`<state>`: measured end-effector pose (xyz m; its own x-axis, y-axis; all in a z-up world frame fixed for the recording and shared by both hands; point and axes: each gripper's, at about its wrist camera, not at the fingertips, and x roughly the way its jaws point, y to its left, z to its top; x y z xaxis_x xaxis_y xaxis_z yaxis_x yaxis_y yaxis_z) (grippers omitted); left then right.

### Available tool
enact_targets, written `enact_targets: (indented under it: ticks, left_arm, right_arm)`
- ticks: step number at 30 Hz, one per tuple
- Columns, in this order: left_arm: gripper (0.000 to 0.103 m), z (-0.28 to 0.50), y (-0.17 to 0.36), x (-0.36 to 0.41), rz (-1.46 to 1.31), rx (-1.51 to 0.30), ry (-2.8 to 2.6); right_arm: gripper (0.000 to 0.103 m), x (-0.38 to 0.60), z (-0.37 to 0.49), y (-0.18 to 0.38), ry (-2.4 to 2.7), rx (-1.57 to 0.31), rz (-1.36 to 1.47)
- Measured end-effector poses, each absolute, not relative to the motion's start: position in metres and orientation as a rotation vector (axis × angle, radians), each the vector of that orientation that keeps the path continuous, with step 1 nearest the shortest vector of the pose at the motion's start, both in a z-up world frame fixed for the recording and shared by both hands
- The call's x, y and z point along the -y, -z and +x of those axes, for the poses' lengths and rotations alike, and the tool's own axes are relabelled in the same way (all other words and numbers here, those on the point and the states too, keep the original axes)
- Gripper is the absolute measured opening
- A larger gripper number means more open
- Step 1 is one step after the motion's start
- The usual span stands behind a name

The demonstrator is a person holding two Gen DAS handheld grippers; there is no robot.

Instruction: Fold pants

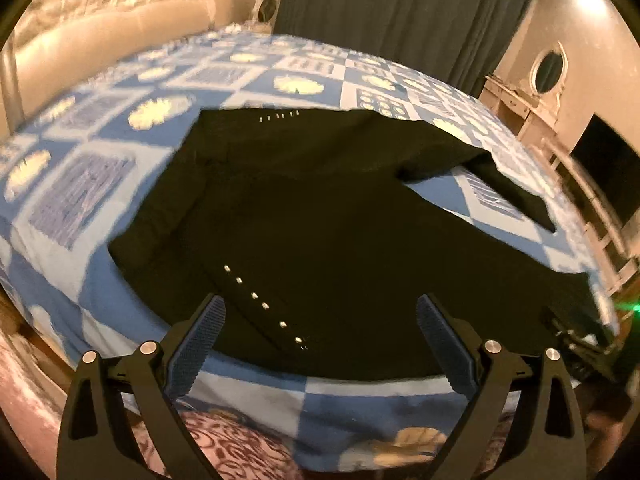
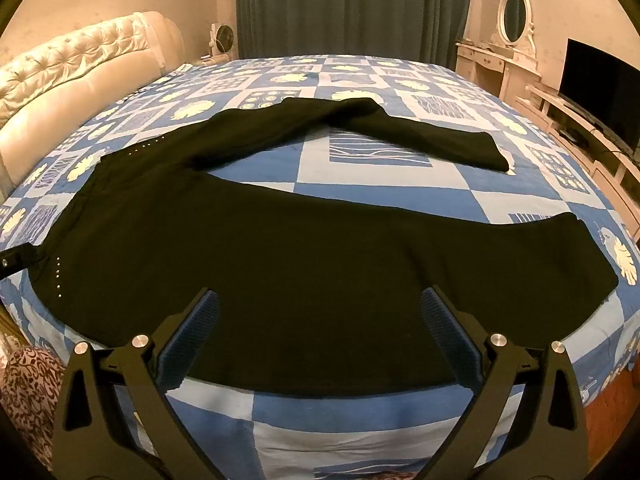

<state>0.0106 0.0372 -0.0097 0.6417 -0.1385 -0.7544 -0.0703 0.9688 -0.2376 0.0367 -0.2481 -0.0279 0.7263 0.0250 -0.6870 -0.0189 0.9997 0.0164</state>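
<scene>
Black pants (image 2: 248, 248) lie spread flat on a blue patterned bedspread (image 2: 380, 196), waist to the left, two legs splayed to the right. Small silver studs (image 1: 264, 304) run down the hip. My left gripper (image 1: 320, 320) is open and empty, hovering over the waist end of the pants (image 1: 312, 220) near the bed's front edge. My right gripper (image 2: 320, 312) is open and empty, over the near leg at the front edge. The left gripper's body (image 2: 16, 262) shows at the left edge of the right wrist view.
A cream tufted headboard (image 2: 72, 68) stands at the left. Dark curtains (image 2: 352, 4) hang behind the bed. A white dresser with oval mirror (image 2: 514, 12) and a TV (image 2: 600, 88) stand at the right. A patterned cloth (image 2: 28, 392) lies by the bed's front left corner.
</scene>
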Motion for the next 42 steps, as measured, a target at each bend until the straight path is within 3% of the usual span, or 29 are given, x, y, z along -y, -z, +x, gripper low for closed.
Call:
enact_targets:
  ticks: [6,11,21,30,42]
  left_arm:
    - [0.095,0.03,-0.005,-0.061,-0.219,-0.886,0.136]
    - [0.095,0.074,-0.011,-0.136,-0.426,-0.876,0.18]
    - [0.095,0.239,0.049,-0.268,-0.675,-0.901,0.136]
    - [0.095,0.317,0.081,-0.264,-0.639,-0.951,0.319]
    - [0.095,0.325,0.089,-0.265,-0.686,-0.965,0.4]
  right_arm:
    - [0.101,0.247,0.036,0.023,-0.08,-0.767,0.018]
    - [0.101,0.24,0.042,0.014,-0.181,-0.774,0.001]
    - [0.101,0.236,0.09,0.003,-0.195,-0.781,0.08]
    - [0.101,0.237,0.126,0.021,-0.228,-0.858,0.17]
    - [0.101,0.225,0.169,0.019,-0.42,-0.901,0.286]
